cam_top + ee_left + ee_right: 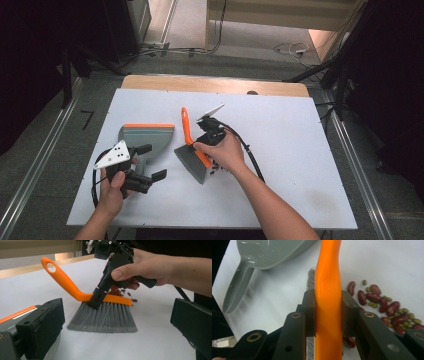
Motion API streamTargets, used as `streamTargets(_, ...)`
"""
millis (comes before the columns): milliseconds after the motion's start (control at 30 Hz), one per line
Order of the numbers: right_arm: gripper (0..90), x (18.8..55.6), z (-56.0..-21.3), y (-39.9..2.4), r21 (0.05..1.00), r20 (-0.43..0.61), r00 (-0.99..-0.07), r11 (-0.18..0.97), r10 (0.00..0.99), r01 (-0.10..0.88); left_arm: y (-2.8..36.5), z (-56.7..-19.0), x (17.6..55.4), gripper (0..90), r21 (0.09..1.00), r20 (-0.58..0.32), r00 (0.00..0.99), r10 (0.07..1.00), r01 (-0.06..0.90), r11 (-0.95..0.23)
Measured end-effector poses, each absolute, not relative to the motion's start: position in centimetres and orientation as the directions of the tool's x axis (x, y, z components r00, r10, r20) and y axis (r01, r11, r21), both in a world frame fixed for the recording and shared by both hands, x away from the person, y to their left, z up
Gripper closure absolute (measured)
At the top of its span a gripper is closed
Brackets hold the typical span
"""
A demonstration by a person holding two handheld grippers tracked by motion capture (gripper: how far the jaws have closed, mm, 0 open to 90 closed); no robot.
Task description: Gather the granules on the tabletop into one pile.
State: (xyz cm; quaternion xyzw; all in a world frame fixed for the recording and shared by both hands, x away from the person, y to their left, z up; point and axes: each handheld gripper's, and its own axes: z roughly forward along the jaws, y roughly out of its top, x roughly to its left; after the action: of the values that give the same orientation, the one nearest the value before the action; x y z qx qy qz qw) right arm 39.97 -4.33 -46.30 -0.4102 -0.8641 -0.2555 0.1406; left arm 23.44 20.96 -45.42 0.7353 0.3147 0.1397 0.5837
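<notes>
The brush (192,150) is clamped at its orange back by the right gripper (209,134), frame centre. The beans (384,305) lie just right of the bristles; the dustpan (145,140) lies left. The left gripper (150,162) is held wide open, empty, beside the dustpan handle.

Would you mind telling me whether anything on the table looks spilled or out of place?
Yes: loose red and green beans lie scattered on the white table, right beside the brush that the right tool grips. The dustpan lies apart from them, across the brush.
</notes>
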Motion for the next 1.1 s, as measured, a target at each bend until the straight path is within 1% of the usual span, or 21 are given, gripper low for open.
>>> streamTargets(167,68.0,40.6,-46.4,-6.0,0.335,0.426,-0.601,0.499,0.676,0.799,21.0,-45.4,23.4,0.0,0.947,-0.159,0.761,0.629,0.298,-0.121)
streamTargets(467,67.7,41.4,-46.5,-8.9,0.339,0.423,-0.555,0.443,0.716,0.830,20.9,-45.5,23.4,0.0,0.946,-0.161,0.762,0.627,0.300,-0.122)
streamTargets(700,67.5,41.7,-46.5,-10.5,0.336,0.429,-0.527,0.412,0.734,0.847,20.8,-45.5,23.4,0.0,0.945,-0.162,0.764,0.625,0.302,-0.125)
streamTargets(1100,67.2,42.1,-46.5,-12.7,0.348,0.413,-0.509,0.385,0.756,0.855,20.7,-45.6,23.4,0.0,0.943,-0.162,0.765,0.624,0.306,-0.131)
